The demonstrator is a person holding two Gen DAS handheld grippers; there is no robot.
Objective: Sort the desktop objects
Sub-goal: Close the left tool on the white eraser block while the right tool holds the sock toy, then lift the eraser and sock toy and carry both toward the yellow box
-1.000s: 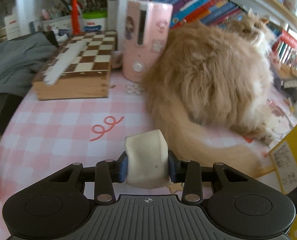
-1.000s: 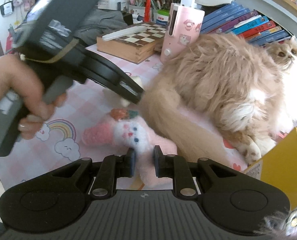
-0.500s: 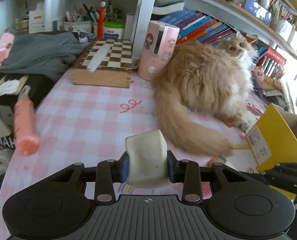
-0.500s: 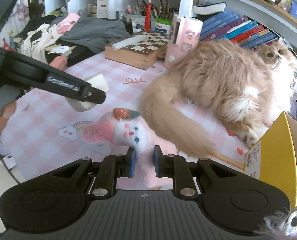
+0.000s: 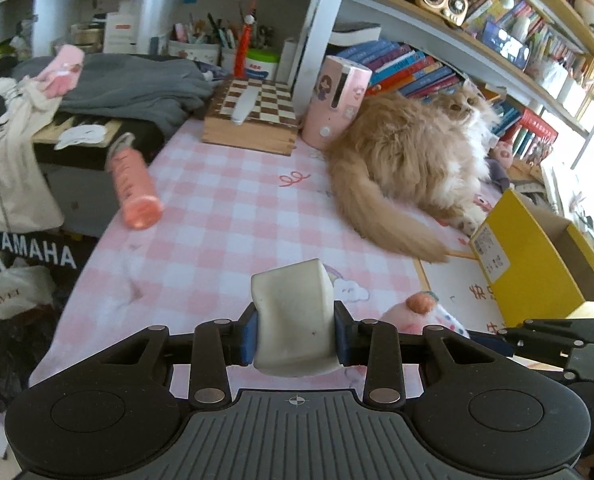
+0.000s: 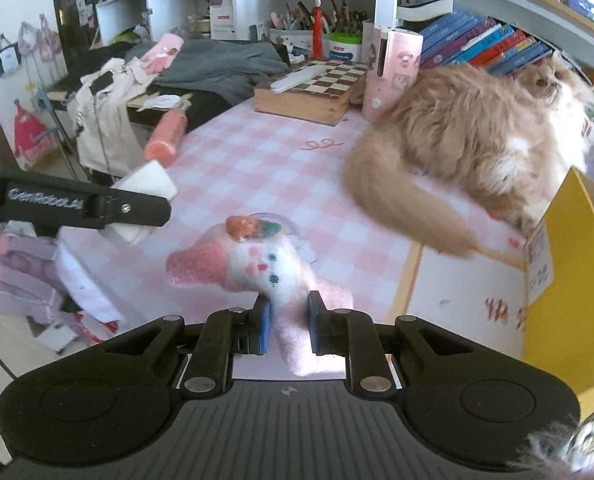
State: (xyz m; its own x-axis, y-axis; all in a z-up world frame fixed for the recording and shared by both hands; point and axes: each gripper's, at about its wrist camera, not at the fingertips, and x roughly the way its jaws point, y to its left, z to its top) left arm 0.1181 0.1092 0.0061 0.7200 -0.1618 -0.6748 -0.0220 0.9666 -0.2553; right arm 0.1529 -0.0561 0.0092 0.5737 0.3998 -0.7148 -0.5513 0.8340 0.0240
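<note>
The left gripper (image 5: 295, 336) is clamped on a white block (image 5: 293, 316); the block stands up between the two jaws in the lower middle of the left view. The right gripper (image 6: 289, 322) is closed on the pink leg of a plush bunny (image 6: 253, 268), whose head and ears hang out above the jaws in the middle of the right view. Both things seem lifted off the pink checked table (image 5: 233, 208), though the height cannot be told.

The relation that matters is where the yellow box (image 5: 533, 264) lies. In the left view it is at the right edge, below the cat (image 5: 417, 160) and just beside the end of its tail. In the right view it fills the right edge (image 6: 569, 264), near the gripper. So the box is to the right of both grippers, and I judge the right one is nearer to it. The bunny's long axis runs from the jaws up and to the left, away from the box, so the head would need to swing over the wall before release.

The left gripper is farther, and the right gripper is between it and the box. In my opinion the bunny should go first. The cat's tail touches the mat close to the box, which is a risk on this path.

A pink tube (image 5: 135, 190) lies at the left edge of the table, not yet sorted.
</note>
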